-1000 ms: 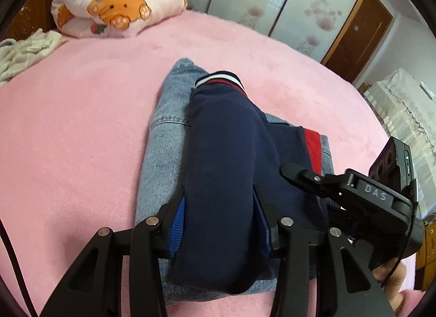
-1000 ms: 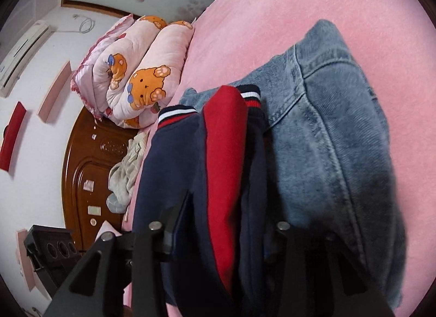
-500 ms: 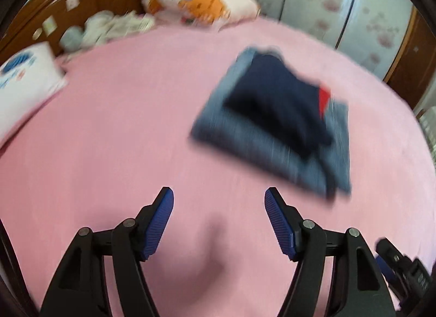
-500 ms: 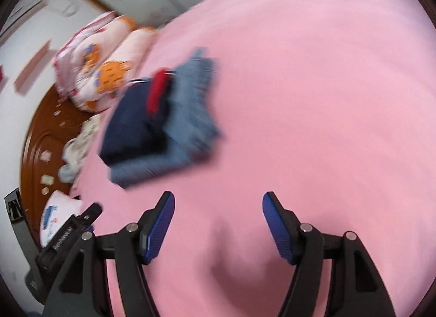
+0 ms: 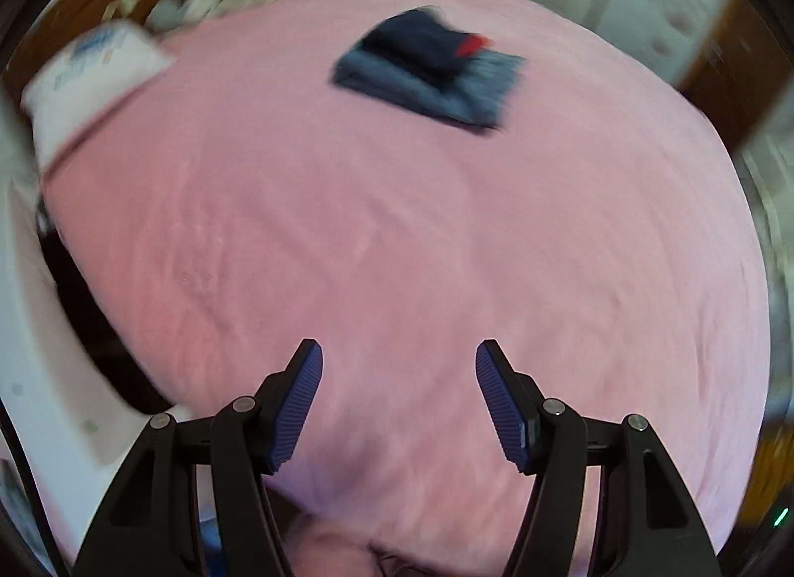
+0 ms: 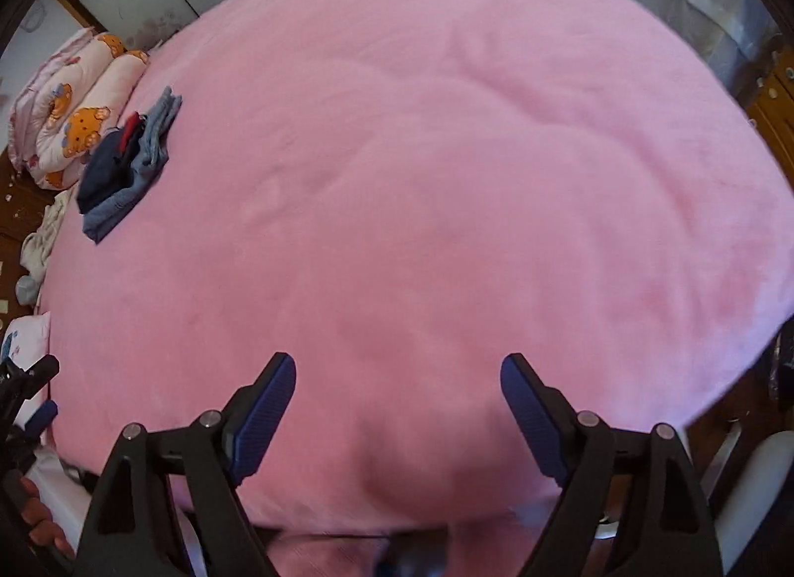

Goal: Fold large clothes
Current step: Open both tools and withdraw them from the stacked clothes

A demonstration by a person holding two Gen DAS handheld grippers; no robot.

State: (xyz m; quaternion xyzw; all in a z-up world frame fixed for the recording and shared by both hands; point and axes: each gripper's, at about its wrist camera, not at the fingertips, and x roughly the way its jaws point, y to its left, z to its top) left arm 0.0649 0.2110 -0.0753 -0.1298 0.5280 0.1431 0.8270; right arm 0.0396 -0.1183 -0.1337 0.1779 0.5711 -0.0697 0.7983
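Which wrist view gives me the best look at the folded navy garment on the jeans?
The right wrist view: the folded navy garment is small but sharp, lying on the jeans. In the left wrist view it appears larger and nearer centre, but motion blur smears its edges.

A bed (image 5: 397, 239) covered with a smooth pink blanket (image 6: 446, 180) fills both views. Far across it lies a folded pair of jeans (image 5: 461, 86), with a folded navy and red jacket (image 5: 422, 46) stacked on top. At the head end, a rolled quilt printed with orange bears (image 6: 74, 125) rests just beyond the stack. A pale crumpled cloth (image 6: 44, 234) lies by the blanket's edge there, and a white pillow (image 5: 94, 76) sits near it.
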